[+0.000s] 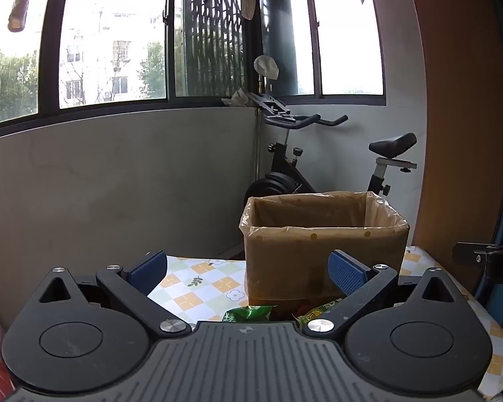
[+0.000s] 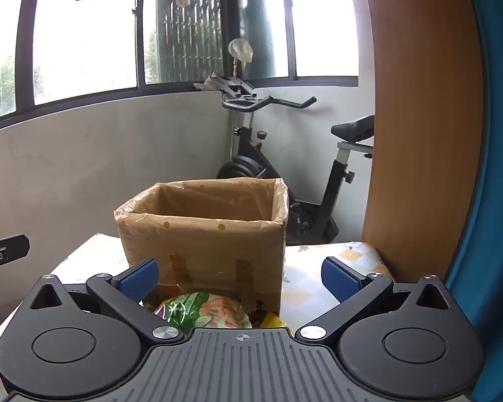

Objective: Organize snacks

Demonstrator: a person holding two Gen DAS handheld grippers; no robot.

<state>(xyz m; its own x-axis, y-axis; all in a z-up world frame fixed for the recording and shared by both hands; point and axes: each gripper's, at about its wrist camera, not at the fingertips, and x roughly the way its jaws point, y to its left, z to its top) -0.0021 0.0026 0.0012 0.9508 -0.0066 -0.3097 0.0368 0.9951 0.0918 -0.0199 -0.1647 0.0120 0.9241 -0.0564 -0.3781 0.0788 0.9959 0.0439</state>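
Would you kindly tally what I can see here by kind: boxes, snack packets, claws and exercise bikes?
Boxes: 1, the lined cardboard box
Snack packets: at least 2, a green packet and a yellow packet; others are hidden
Claws: 2, left claw and right claw, both open
Exercise bikes: 1, the exercise bike
Total: 6

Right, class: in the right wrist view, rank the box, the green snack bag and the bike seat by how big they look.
1. Box, largest by far.
2. Green snack bag, partly hidden by the gripper body and very near the camera, so its rank is unsure.
3. Bike seat, smallest, but it stands farthest away.
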